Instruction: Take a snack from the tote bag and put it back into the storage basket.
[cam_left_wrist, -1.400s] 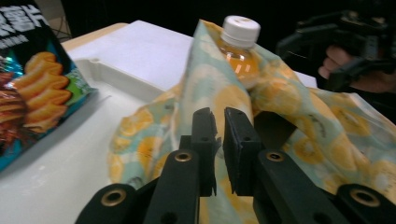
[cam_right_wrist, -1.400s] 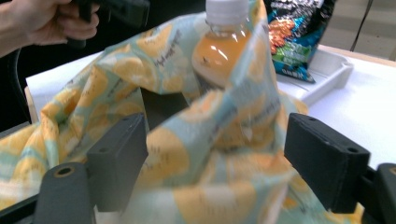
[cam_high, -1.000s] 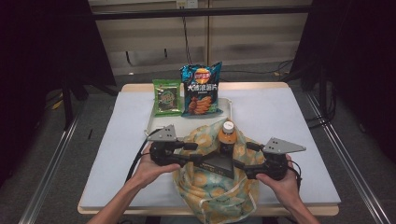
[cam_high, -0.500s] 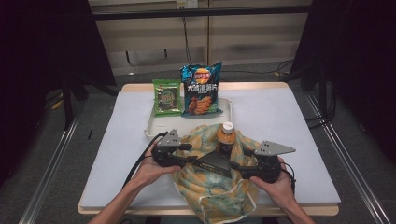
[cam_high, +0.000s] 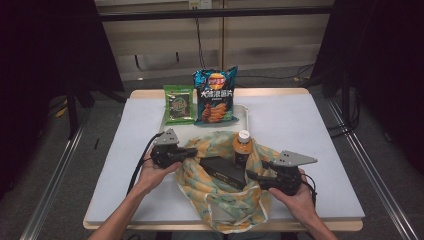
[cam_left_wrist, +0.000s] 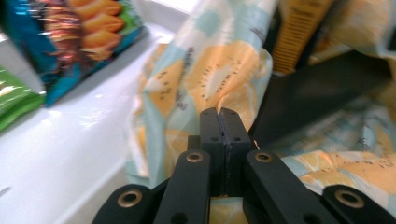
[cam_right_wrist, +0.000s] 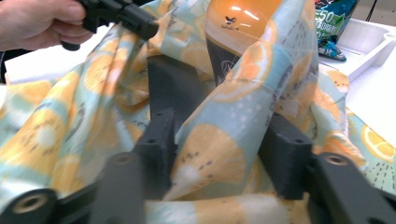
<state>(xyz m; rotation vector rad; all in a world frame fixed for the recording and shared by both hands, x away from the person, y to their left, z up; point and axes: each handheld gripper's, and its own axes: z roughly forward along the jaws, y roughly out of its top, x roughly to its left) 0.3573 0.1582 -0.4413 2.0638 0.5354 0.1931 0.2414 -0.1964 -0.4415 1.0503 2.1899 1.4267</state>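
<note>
Left claw (cam_left_wrist: 223, 122) pinching, seemingly, bag (cam_left_wrist: 210, 79)

high view: above the person's side, facing forward and down on the white-topped table (cam_high: 310, 130) | left gripper view: close, along its jaws | right gripper view: close, along its jaws | shared: orange-slice-print pale-blue cloth bag (cam_high: 220, 195) (cam_left_wrist: 205, 79) (cam_right_wrist: 233, 140)

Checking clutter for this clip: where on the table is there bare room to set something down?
Bare table lies right of the tray, and left of the green packet. The near middle is crowded: fruit-print bag, bottle, left gripper, right gripper.
</note>
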